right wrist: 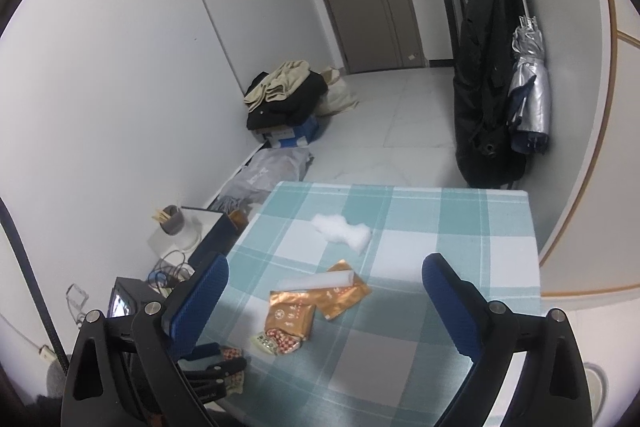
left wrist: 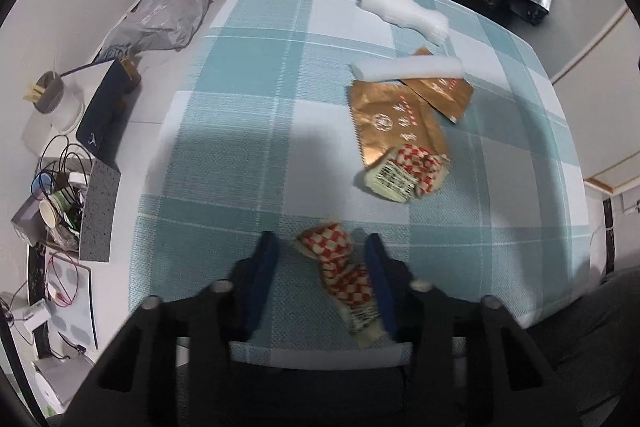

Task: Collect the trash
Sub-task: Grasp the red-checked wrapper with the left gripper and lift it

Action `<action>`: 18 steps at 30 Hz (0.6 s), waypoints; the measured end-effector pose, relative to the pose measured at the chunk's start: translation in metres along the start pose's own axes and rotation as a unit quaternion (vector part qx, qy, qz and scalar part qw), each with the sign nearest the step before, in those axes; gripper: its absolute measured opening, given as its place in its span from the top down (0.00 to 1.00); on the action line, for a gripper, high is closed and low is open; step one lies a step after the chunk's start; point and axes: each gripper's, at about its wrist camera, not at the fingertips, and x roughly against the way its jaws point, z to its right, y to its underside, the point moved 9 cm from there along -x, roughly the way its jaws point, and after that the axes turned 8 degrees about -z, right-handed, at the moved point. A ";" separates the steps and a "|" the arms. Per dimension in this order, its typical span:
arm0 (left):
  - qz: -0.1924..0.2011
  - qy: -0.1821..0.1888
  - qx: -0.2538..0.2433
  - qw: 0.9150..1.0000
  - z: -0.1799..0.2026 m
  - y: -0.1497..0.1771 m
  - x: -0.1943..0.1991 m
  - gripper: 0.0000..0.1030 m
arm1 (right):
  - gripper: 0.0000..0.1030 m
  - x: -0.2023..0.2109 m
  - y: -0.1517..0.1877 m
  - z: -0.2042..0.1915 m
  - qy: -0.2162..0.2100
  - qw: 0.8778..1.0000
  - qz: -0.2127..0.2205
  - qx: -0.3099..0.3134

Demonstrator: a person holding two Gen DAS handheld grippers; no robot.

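My left gripper (left wrist: 322, 247) is open low over the checked table (left wrist: 240, 131), its blue fingers either side of a red-and-white checked wrapper (left wrist: 340, 271) near the front edge. Further off lie a second checked wrapper (left wrist: 404, 175), a gold packet (left wrist: 394, 123), a smaller gold packet (left wrist: 440, 93), a white foam roll (left wrist: 408, 67) and a white wad (left wrist: 404, 11). My right gripper (right wrist: 326, 277) is open and empty, high above the table (right wrist: 440, 219). From there I see the gold packets (right wrist: 290, 317), foam roll (right wrist: 320, 281), wad (right wrist: 342, 231) and the left gripper (right wrist: 216, 363) at the nearest wrapper (right wrist: 234, 353).
Left of the table stand a cluttered low shelf with a pen cup (left wrist: 48, 93), cables and a paper cup (left wrist: 50, 213). A grey bag (left wrist: 164, 19) and a box piled with clothes (right wrist: 284, 99) lie on the floor. A black coat and umbrella (right wrist: 528, 83) hang at the right wall.
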 end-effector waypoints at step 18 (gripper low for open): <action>-0.001 0.040 0.001 0.999 0.006 -0.013 0.011 0.84 | 0.04 0.005 0.011 0.026 0.027 0.999 -0.014 -0.029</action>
